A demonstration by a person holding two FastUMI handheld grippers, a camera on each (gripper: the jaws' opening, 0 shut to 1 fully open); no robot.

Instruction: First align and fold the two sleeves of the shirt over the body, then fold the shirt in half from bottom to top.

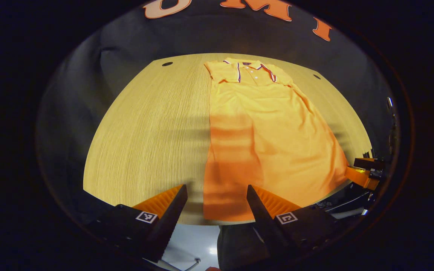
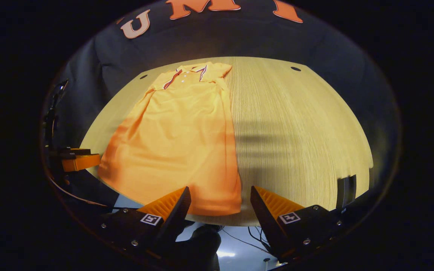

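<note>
An orange polo shirt (image 1: 266, 139) lies flat on the wooden table (image 1: 153, 128), collar at the far end, both sleeves folded in over the body, hem at the near edge. My left gripper (image 1: 217, 194) is open just above the hem's left corner, nothing between its fingers. In the right gripper view the same shirt (image 2: 179, 143) lies left of centre, and my right gripper (image 2: 220, 195) stands open over the hem's right corner. The right gripper (image 1: 364, 173) also shows at the shirt's far side in the left gripper view; the left gripper (image 2: 75, 160) shows likewise in the right gripper view.
The table (image 2: 300, 131) has bare wood beside the shirt on both sides and small round holes (image 1: 167, 64) near its far corners. Below the near table edge the floor (image 1: 198, 241) and some cables (image 2: 239, 237) show. The black booth wall rises behind the table.
</note>
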